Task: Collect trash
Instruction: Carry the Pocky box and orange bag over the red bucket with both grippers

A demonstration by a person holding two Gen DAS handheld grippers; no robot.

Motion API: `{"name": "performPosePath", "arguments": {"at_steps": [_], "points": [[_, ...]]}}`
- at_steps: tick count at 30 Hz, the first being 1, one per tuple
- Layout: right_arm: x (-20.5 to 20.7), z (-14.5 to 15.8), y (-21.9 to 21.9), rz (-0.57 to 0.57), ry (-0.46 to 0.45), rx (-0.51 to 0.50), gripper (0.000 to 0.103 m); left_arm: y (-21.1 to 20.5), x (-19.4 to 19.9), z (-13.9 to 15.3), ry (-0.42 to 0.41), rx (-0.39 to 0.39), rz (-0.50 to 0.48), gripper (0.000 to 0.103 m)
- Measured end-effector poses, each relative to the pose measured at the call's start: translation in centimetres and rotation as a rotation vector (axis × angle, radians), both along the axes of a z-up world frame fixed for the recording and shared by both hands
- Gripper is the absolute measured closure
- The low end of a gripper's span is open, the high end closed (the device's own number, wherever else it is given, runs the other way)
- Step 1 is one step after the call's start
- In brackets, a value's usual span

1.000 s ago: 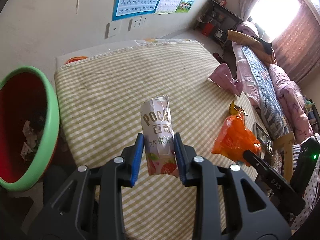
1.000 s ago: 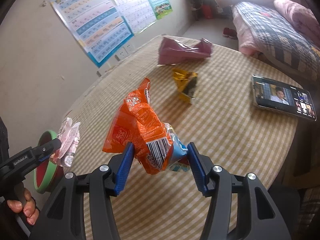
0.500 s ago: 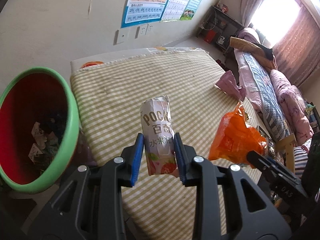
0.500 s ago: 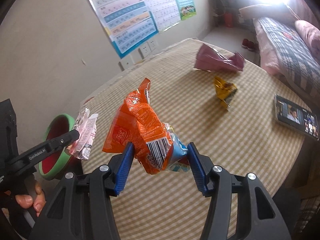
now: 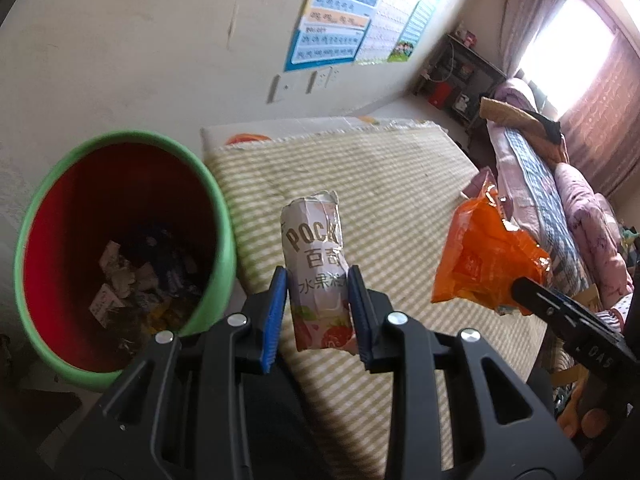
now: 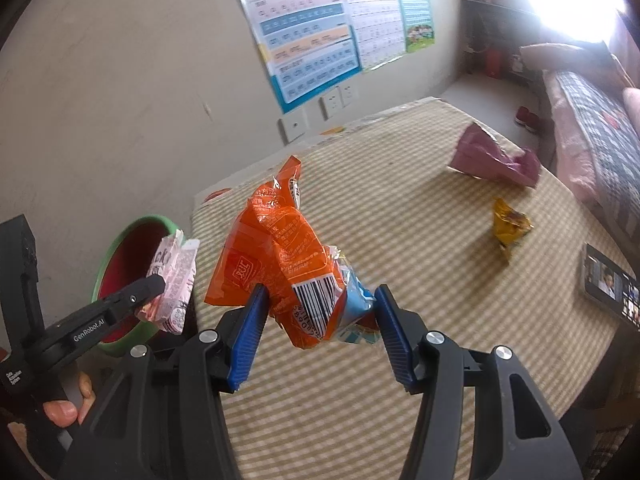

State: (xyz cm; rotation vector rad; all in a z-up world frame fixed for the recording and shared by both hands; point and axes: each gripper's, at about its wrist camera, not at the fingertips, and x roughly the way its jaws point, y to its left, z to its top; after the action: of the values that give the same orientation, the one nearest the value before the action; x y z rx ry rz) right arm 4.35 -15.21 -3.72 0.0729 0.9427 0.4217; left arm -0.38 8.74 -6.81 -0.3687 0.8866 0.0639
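My left gripper (image 5: 318,312) is shut on a pink and white Pocky box (image 5: 318,264), held upright above the table's left edge, just right of the bin. The bin (image 5: 216,220) is red inside with a green rim and holds scraps of paper. In the right wrist view the same box (image 6: 176,280) hangs by the bin (image 6: 120,240). My right gripper (image 6: 320,320) is shut on a crumpled orange snack bag (image 6: 280,256), lifted over the table; that bag (image 5: 484,256) also shows at the right of the left wrist view.
The checked tablecloth (image 6: 400,240) carries a pink wrapper (image 6: 492,160), a small yellow wrapper (image 6: 510,228) and a phone (image 6: 608,284) near the right edge. A bed (image 5: 560,200) runs along the far right. Posters (image 6: 312,28) and sockets hang on the wall behind.
Both grippers have carried their loads leftward toward the bin, which now looms larger in both views. The right gripper has rolled somewhat. Neither grip has altered.
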Motion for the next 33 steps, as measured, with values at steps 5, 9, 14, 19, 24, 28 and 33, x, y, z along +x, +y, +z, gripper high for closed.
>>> {"name": "performPosePath", "arguments": {"at_steps": [5,9,14,19,24,28,33], "points": [[-0.1,0.2,1.7,0.033,-0.004,-0.001,0.050,1.6,-0.8,0.3,-0.013,0.000,0.034,0.073],[-0.1,0.1,3.1,0.063,0.003,-0.004,0.050,2.9,-1.2,0.1,-0.013,-0.006,0.061,0.073],[0.0,-0.1,4.9,0.103,0.009,-0.004,0.050,4.3,-1.7,0.2,-0.018,-0.001,0.092,0.073],[0.2,-0.2,6.7,0.145,0.012,0.000,0.050,5.5,-2.2,0.3,-0.020,0.000,0.123,0.073],[-0.1,-0.4,8.3,0.182,0.018,-0.002,0.050,6.6,-2.7,-0.1,-0.013,-0.006,0.146,0.073],[-0.4,-0.4,9.2,0.202,0.019,-0.005,0.050,7.4,-2.9,-0.3,-0.009,-0.010,0.158,0.073],[-0.4,-0.7,9.8,0.216,0.026,-0.009,0.050,7.8,-3.1,-0.5,-0.010,-0.016,0.171,0.073]]}}
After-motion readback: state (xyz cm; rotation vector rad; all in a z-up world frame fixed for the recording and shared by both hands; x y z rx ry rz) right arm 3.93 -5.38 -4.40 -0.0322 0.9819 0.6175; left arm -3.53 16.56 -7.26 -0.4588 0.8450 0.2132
